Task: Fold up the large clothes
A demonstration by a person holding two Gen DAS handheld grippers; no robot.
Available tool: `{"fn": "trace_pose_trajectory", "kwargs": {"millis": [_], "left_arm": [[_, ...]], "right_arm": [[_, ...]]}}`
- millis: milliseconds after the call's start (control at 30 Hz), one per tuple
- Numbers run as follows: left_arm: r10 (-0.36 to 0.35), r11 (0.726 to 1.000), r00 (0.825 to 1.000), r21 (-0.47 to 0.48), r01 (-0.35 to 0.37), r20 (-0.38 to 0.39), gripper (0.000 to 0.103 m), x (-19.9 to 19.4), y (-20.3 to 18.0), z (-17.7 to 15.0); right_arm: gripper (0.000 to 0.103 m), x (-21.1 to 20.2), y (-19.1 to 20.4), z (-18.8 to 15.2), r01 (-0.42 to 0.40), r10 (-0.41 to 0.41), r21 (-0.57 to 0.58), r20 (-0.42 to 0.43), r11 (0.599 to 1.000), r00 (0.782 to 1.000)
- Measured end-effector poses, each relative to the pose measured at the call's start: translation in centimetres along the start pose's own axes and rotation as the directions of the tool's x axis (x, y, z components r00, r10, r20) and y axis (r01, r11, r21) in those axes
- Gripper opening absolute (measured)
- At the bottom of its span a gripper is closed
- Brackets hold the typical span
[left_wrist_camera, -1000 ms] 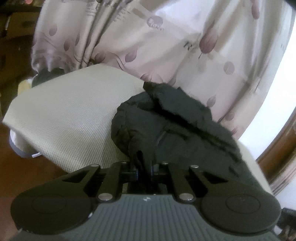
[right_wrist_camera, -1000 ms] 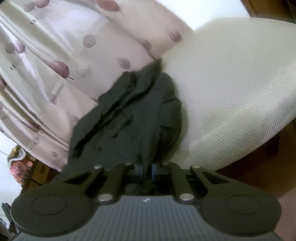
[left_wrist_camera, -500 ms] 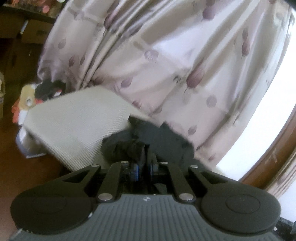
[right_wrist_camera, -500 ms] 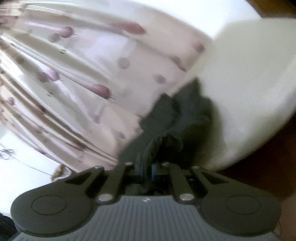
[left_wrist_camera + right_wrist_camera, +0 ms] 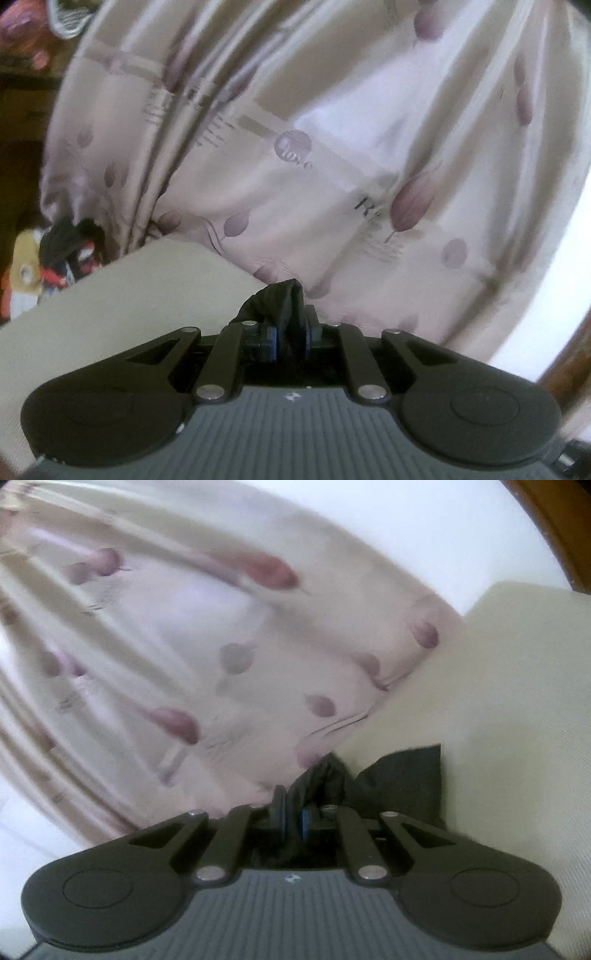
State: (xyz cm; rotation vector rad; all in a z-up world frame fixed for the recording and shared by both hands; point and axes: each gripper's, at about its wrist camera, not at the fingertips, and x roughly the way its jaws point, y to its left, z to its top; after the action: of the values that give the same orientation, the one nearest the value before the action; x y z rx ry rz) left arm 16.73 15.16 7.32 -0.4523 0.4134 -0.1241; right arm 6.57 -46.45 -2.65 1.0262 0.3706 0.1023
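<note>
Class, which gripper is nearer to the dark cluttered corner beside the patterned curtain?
Left: the left gripper sees that corner past the beige cushion; the right gripper's view lacks it.

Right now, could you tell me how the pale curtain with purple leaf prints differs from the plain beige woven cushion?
The pale curtain with purple leaf prints hangs in folds; the plain beige woven cushion lies smooth. The curtain carries leaves and lettering; the cushion is unpatterned. The curtain stands behind the cushion, which bears the black garment. Both are light-coloured fabric.
</note>
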Motion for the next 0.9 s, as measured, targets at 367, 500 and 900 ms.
{"fn": "trace_pose_trajectory", "kwargs": {"millis": [367,500,900], "left_arm": [[0.138,0.988,0.987,0.075,-0.132,-0.086,0.044,14.8,1.1,-3.0],[0.175,0.984,0.985,0.04,-0.174,-0.002,0.102,14.4,2.0,-3.2],[-0.048,0.945,0.993,0.316,0.081,-0.111,0.024,10.8,-5.3,-5.4]], "right_arm": [[0.009,15.6,-6.8,0.0,0.236,-0.228,0.071,-0.108,0.969,0.968],[0.014,17.0,-8.4,-0.7,0.241,-0.226,0.133,-0.122,0.961,0.967],[0.024,11.8,1.5,-2.9,0.175,-0.191,-0.395,-0.002,0.902,0.981]]}}
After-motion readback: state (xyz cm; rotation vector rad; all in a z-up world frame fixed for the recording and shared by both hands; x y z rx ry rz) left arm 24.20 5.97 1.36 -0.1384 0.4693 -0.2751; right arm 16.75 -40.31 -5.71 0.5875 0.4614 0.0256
